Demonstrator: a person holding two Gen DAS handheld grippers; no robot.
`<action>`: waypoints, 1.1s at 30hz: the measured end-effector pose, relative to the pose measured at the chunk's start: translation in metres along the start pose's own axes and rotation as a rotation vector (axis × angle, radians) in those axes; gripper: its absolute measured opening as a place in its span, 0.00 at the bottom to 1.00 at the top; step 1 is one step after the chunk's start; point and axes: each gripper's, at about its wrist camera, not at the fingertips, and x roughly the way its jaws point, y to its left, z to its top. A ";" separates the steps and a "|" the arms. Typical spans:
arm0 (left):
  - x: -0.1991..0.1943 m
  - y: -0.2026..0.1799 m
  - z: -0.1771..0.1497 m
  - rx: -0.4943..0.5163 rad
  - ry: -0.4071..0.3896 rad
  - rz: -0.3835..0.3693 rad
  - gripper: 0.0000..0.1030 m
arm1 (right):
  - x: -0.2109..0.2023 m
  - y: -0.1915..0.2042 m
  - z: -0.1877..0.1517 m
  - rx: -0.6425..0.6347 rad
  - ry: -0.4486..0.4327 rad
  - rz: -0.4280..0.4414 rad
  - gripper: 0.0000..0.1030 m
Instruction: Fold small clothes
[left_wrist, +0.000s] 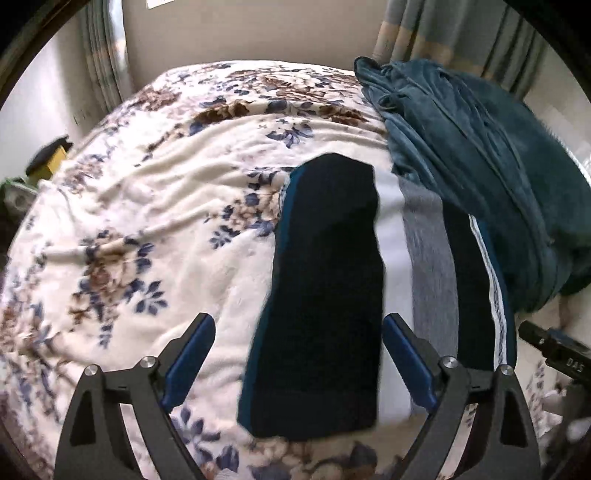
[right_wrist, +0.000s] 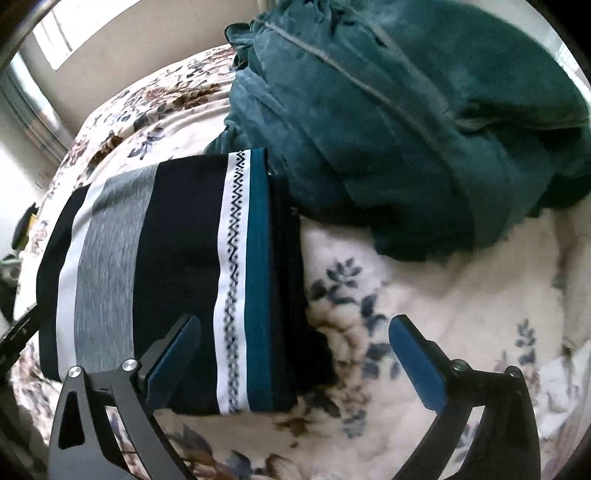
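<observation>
A folded striped garment (left_wrist: 325, 280) lies flat on the floral blanket (left_wrist: 147, 206), with navy, white, grey and teal bands. In the right wrist view it (right_wrist: 177, 258) shows a white zigzag-patterned band beside a teal one. My left gripper (left_wrist: 299, 332) is open and empty, its jaws standing either side of the garment's near left part, just above it. My right gripper (right_wrist: 295, 332) is open and empty over the garment's right edge, with one fingertip (right_wrist: 184, 332) above the navy band. The right gripper's tip shows in the left wrist view (left_wrist: 550, 347).
A bulky teal fleece blanket (left_wrist: 480, 166) (right_wrist: 406, 129) is heaped at the far right, touching the garment's far edge. Curtains (left_wrist: 443, 33) and a wall stand behind the bed. A yellow and black object (left_wrist: 50, 158) sits off the bed's left edge.
</observation>
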 end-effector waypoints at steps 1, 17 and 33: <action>-0.006 -0.004 -0.005 0.003 -0.005 0.007 0.90 | -0.008 0.002 -0.006 -0.012 -0.011 -0.019 1.00; -0.141 -0.042 -0.037 0.028 -0.104 0.038 0.90 | -0.184 0.000 -0.069 -0.067 -0.211 -0.125 1.00; -0.367 -0.066 -0.089 0.034 -0.214 0.011 0.90 | -0.454 -0.011 -0.153 -0.127 -0.399 -0.108 1.00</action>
